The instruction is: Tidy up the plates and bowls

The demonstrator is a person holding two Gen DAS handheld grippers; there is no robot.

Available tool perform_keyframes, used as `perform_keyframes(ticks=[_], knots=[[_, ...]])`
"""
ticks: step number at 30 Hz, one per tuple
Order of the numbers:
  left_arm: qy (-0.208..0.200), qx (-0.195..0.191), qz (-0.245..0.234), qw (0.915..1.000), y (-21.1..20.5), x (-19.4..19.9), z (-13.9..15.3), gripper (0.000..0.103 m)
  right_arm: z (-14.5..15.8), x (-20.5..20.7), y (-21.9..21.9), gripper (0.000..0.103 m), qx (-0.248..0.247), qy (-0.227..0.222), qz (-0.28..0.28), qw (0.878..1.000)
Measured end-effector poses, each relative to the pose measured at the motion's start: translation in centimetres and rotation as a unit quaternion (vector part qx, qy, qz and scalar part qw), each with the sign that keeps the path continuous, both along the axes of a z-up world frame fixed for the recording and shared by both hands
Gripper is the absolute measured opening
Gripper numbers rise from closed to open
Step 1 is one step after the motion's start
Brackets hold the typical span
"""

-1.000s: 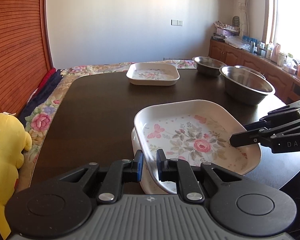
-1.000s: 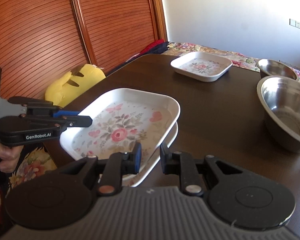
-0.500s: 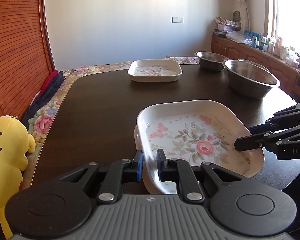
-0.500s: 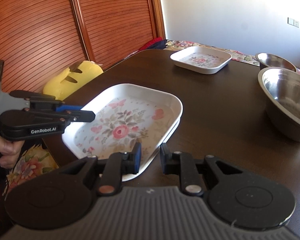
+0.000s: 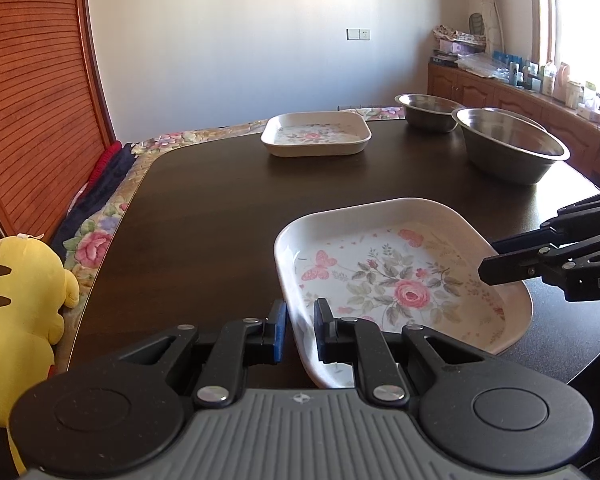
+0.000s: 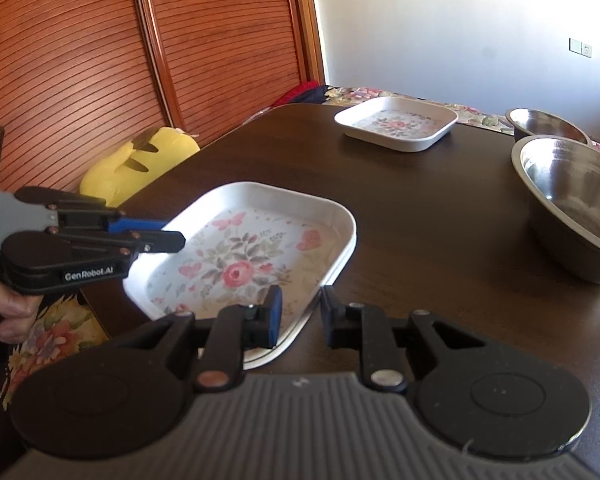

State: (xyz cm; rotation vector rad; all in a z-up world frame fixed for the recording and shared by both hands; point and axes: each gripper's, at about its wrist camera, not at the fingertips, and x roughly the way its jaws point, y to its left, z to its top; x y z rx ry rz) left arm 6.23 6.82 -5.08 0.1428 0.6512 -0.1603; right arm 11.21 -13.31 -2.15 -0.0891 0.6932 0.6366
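Note:
A white square floral plate (image 5: 408,280) (image 6: 240,264) sits near the table's front edge, nested on a second plate whose rim (image 6: 288,344) shows just beneath it. My left gripper (image 5: 300,330) (image 6: 172,232) is shut on the plate's left rim. My right gripper (image 6: 302,316) (image 5: 488,260) grips the opposite rim, one finger inside and one outside. A third floral plate (image 5: 316,136) (image 6: 396,124) lies at the far side. Beside it stand a large steel bowl (image 5: 508,144) (image 6: 572,200) and a small steel bowl (image 5: 428,108) (image 6: 544,122).
The dark wooden table (image 5: 204,208) has rounded corners. A yellow plush toy (image 5: 16,300) (image 6: 136,160) lies on the floral bedding to its left, before slatted wooden doors. A cluttered sideboard (image 5: 540,92) runs under the window. A person's hand (image 6: 12,312) holds the left gripper.
The held floral plate has sunk and levelled onto the plate beneath, which now barely shows. Both grippers have kept their places on its rim.

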Motion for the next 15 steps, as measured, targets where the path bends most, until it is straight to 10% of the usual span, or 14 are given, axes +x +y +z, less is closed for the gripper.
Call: perform_keyframes(ticks=[15], knots=[[-0.025,-0.01,0.001,0.9996,0.8,1.1,1.8,0.016,1.9,0.8,-0.6,0.023,0.014,-0.027,-0.003,1.0]])
